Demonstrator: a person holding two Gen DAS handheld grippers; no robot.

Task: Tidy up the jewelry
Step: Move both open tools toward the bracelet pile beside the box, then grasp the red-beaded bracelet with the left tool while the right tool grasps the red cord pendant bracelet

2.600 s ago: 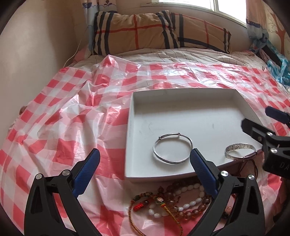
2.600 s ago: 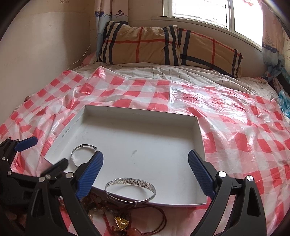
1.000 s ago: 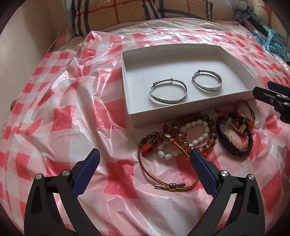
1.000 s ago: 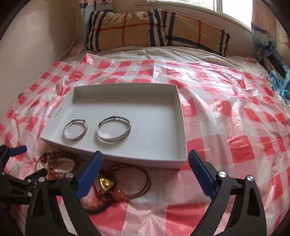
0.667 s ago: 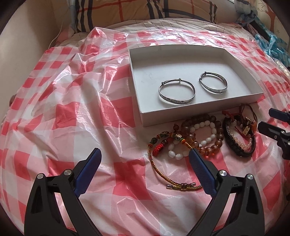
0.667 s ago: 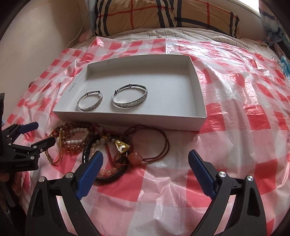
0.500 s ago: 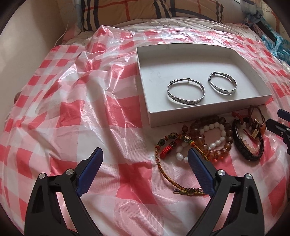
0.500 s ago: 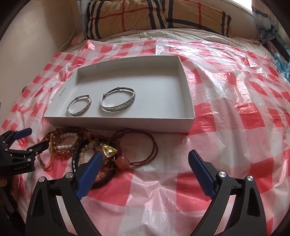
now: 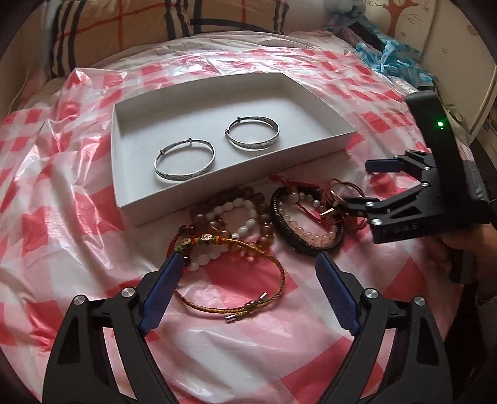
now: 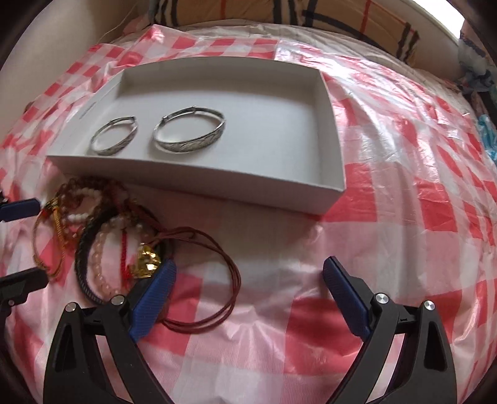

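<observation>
In the right wrist view the bracelet heap [image 10: 102, 236] at lower left is blurred, its strands hard to separate; the left gripper [image 10: 18, 242] is cut off at the left edge. A red-and-white checked plastic sheet [image 9: 62, 192] covers the bed, with a plaid pillow [image 9: 124, 28] at the top. The white tray [image 9: 310, 93] at centre holds two silver bangles [image 9: 184, 161]. The left gripper's jaws are closing, wide apart, around a gold cord bracelet [image 9: 245, 279] without touching it. The right gripper [image 10: 248, 273] gapes over a brown cord loop [image 10: 214, 267], gripping nothing.
</observation>
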